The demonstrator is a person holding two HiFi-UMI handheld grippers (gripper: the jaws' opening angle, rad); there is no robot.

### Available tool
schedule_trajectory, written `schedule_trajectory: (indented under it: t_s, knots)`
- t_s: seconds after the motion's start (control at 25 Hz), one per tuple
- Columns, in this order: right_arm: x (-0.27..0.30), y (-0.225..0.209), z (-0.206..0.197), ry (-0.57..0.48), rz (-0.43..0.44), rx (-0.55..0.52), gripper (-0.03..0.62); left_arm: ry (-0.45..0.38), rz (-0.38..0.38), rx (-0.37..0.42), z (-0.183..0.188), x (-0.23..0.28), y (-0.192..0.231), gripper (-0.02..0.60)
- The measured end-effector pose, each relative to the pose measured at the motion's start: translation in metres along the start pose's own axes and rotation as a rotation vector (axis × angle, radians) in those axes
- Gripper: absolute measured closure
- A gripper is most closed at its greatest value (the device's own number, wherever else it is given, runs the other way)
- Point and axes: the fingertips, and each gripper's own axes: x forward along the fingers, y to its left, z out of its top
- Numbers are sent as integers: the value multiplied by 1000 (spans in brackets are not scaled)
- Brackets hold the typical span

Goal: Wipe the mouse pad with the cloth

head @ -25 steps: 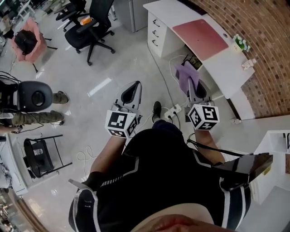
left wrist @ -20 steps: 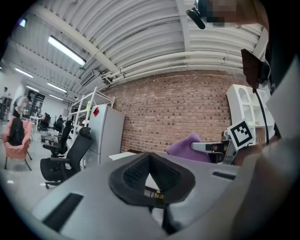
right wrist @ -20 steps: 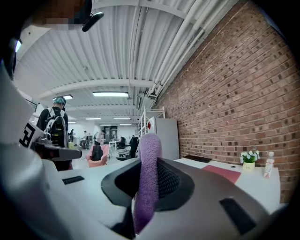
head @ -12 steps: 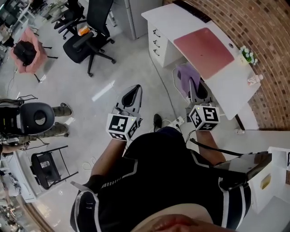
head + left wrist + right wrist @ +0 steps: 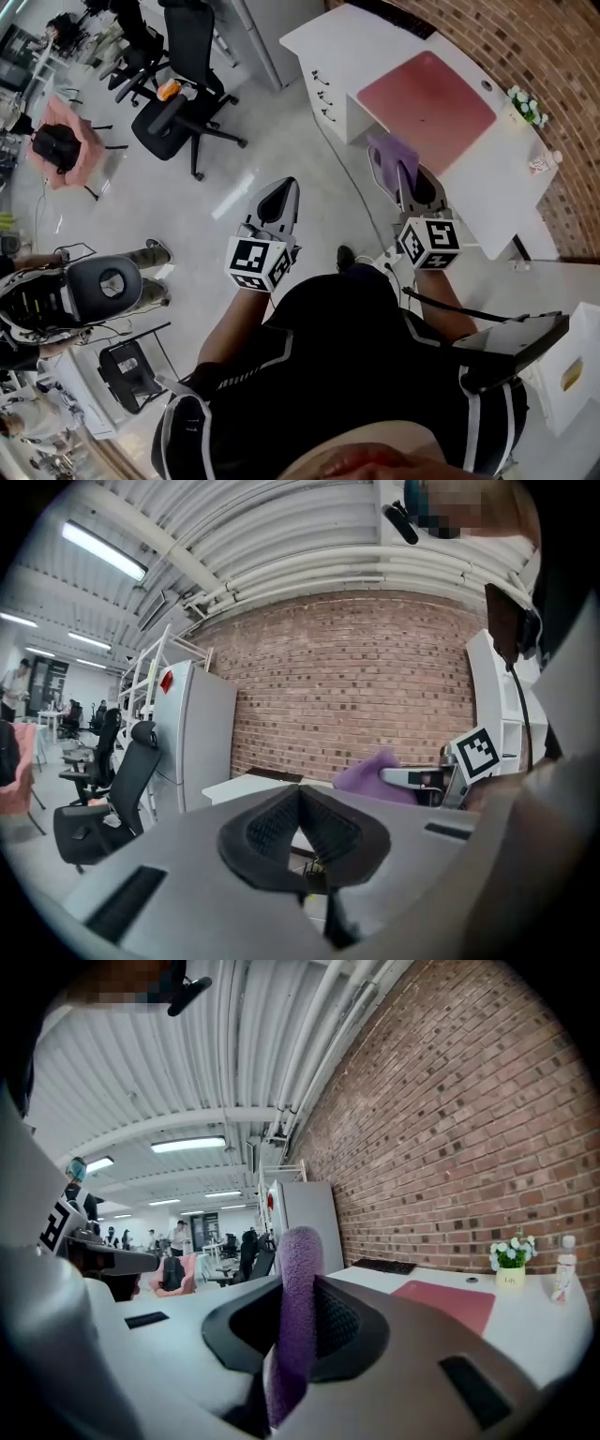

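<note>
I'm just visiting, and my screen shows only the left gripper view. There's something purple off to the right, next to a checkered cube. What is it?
Observer: It's a purple cloth, pinched upright between the jaws of the right gripper.
Operator: What is it for? I only see the edge of a white desk.
Observer: The head view shows a pink mouse pad lying on that desk. The cloth isn't touching it.
Operator: Is anything else up there?
Observer: In the right gripper view, a small pot of white flowers and a bottle stand beyond the pad, by the brick wall.
</note>
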Motion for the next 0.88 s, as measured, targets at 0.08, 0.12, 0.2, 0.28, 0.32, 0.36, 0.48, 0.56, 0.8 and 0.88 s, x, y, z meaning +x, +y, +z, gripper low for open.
schedule_trajectory:
  t_s: [0.08,0.12,0.2,0.28,0.32,0.36,0.48,0.56,0.8,0.88]
  knots:
    - [11,-13,-1,12,-12,7,536,9,-22,-4,1,20,0,578]
    - [16,-18,-1,14,-16,7,536,16,-32,-4,0,29,1,578]
    - [27,-27,0,18,-20,0,536,31,-46,-9,-4,43,2,578]
    - [37,-34,0,20,-20,-6,536,41,-50,-13,-7,54,3,578]
    - [40,-39,0,22,-18,-9,536,37,-49,-10,-8,60,3,578]
    - [43,-43,0,26,-17,-13,536,31,-46,-8,-8,66,3,578]
    - [52,-52,4,34,-19,-31,536,22,-41,-24,-9,82,10,578]
    - [57,-49,10,28,-12,-49,535,17,-39,-32,-8,87,17,578]
    - [67,-54,18,25,-21,-49,534,4,-71,-32,1,102,16,578]
    - [72,-53,18,29,-28,-46,535,10,-90,-33,2,107,19,578]
